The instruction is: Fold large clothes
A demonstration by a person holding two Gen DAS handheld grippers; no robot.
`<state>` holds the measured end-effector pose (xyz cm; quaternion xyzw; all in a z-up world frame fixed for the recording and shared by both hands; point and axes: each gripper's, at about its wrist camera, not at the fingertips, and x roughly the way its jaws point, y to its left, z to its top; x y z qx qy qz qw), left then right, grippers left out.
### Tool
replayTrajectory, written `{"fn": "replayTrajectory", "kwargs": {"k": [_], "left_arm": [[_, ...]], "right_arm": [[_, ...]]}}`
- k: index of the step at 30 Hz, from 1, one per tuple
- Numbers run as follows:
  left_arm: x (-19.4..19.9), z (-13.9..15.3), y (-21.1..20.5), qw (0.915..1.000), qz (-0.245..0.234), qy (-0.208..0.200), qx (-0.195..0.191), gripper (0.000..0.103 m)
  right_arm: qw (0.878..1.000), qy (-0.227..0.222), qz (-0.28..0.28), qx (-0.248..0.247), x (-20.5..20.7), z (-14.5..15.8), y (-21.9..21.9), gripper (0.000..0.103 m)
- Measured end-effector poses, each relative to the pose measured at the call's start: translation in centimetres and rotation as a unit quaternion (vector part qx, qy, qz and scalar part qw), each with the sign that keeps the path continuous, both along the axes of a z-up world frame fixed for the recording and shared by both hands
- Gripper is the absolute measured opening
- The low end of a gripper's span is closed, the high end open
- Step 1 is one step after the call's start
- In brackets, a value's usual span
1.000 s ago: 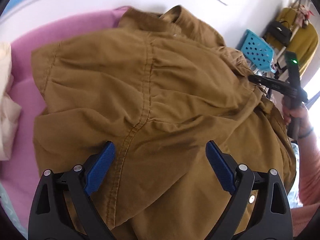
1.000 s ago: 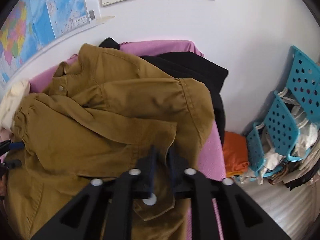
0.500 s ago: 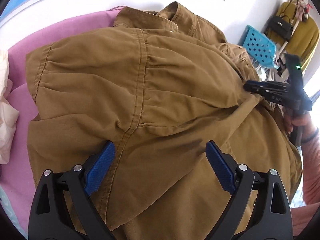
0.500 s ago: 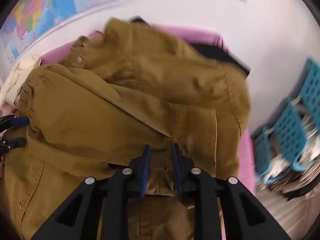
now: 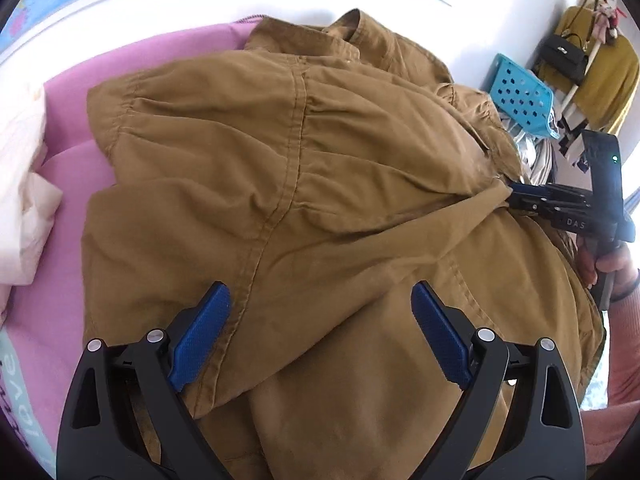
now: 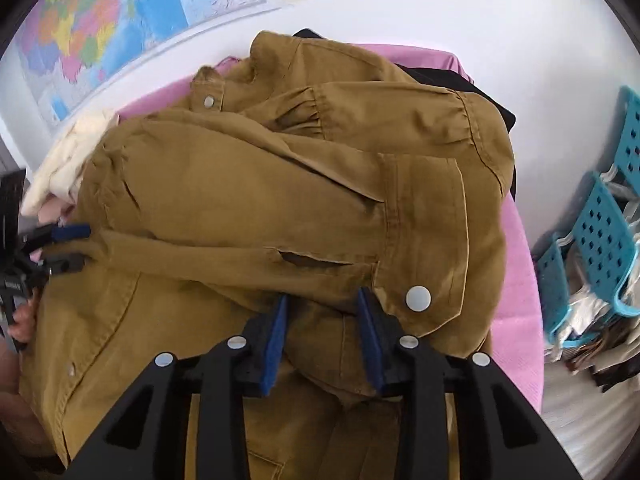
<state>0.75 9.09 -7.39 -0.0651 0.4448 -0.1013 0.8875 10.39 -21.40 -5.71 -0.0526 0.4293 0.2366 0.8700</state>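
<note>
A large brown jacket lies crumpled on a pink cover; it also shows in the right wrist view. My left gripper is open, its blue pads wide apart over the near part of the jacket. My right gripper has its jaws partly open around a fold near the snap-button cuff. In the left wrist view the right gripper sits at the jacket's right edge. In the right wrist view the left gripper is at the jacket's left edge.
A cream garment lies at the left on the pink cover. A black garment lies under the jacket at the back. Blue perforated baskets with clutter stand at the right. A white wall with a map is behind.
The right gripper carried the sleeve over the jacket's body toward the left, then its jaws opened partly. The left gripper stayed open and nearly still.
</note>
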Motion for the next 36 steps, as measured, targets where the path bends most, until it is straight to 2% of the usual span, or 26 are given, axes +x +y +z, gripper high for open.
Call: {"fn": "replayTrajectory", "kwargs": {"k": [1,4,6,9,10,11,14,19,26,31,36], "left_arm": [[-0.4,0.3,0.1,1.0,-0.001,-0.005,-0.003,0.091],[-3.0,1.8,1.1,0.9996,0.005,-0.029,-0.004,0.091],[-5.3,2.7,2.1,0.9989,0.013,-0.046,-0.001,0.091],[-8.7,3.6,3.7,0.9975,0.029,-0.065,0.003,0.091],[-9.8,3.7,4.5,0.9973,0.035,-0.065,-0.005,0.091],[-10.6,3.6,5.1,0.997,0.042,-0.064,-0.011,0.092],[-13.0,2.8,6.5,0.9963,0.061,-0.054,-0.027,0.093],[-15.4,-0.3,7.2,0.9955,0.083,-0.01,-0.044,0.093],[-18.3,-2.4,7.6,0.9921,0.085,0.013,-0.091,0.093],[-20.1,-2.8,6.5,0.989,0.064,0.013,-0.132,0.097],[-20.8,-2.6,5.3,0.9907,0.071,0.015,-0.116,0.097]], "right_arm": [[1.0,-0.002,-0.002,0.001,-0.3,0.4,-0.1,0.034],[1.0,-0.015,0.0,0.025,-2.0,2.2,-1.1,0.049],[0.999,-0.019,0.003,0.043,-3.4,3.2,-2.3,0.05],[0.997,-0.025,-0.002,0.07,-6.2,4.3,-4.4,0.055],[0.996,-0.023,-0.006,0.08,-6.9,4.4,-5.3,0.06],[0.995,-0.02,-0.015,0.093,-8.1,4.4,-6.6,0.065],[0.992,-0.009,-0.044,0.114,-10.5,3.8,-9.7,0.068],[0.984,0.023,-0.087,0.157,-13.7,1.5,-13.9,0.076],[0.975,0.071,-0.088,0.193,-16.1,-2.2,-14.4,0.077],[0.974,0.079,-0.047,0.209,-17.1,-3.3,-12.9,0.077],[0.972,0.058,-0.042,0.224,-19.3,-3.1,-13.7,0.077]]}}
